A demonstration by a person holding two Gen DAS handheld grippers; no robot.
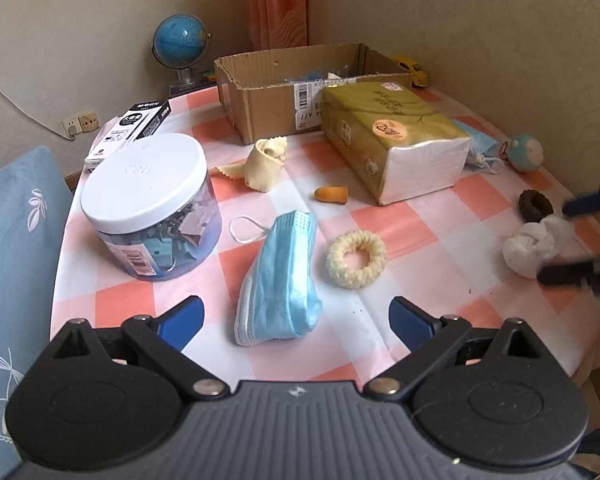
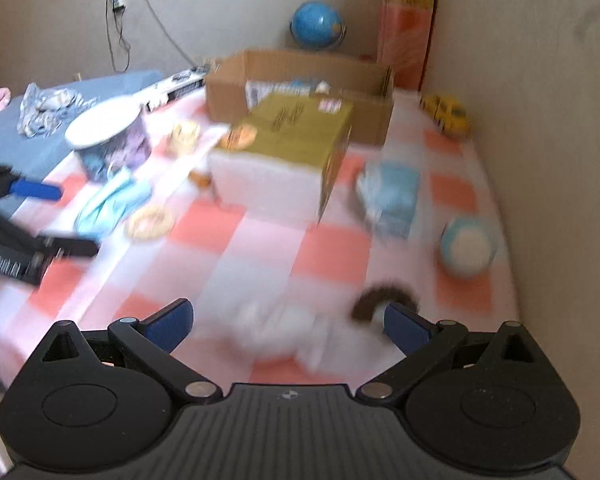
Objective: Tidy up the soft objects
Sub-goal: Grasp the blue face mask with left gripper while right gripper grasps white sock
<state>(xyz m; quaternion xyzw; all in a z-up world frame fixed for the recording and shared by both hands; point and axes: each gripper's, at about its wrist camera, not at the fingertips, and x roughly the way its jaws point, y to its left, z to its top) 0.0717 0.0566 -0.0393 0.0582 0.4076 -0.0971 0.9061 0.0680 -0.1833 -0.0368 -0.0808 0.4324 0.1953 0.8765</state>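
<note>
We hold 2 grippers over a surface [image 1: 400, 236] with a pink and white check cloth. Our left gripper [image 1: 296, 322] has its blue fingers [image 1: 184, 320] spread wide, and nothing is between them. Just ahead of it lies a blue mask [image 1: 280, 280], folded up, with a white loop sticking out on its left. Beside the mask on the right is a cream ring [image 1: 356, 254], lying flat. To the left stands a jar [image 1: 152, 204] with a white lid. Past the mask we see a small orange cap [image 1: 332, 195] and a cream toy [image 1: 266, 164]. Behind those is a pack of tissues [image 1: 396, 136], and behind that an open box [image 1: 300, 88] with some blue and white stuff inside. A globe [image 1: 180, 46] stands at the back, and a yellow car [image 1: 414, 70] sits by the wall. Our right gripper [image 2: 286, 324] also has its fingers [image 2: 170, 324] wide apart and holds nothing. Its picture is blurry. A crumpled white wad [image 2: 276, 330] lies low between its fingers, but we cannot tell if they touch it. A dark ring [image 2: 384, 300] sits next to the wad, close to the right finger. Farther on near the wall are a blue and white ball [image 2: 468, 248] and a 2nd blue mask [image 2: 392, 196] beside the tissues.
</note>
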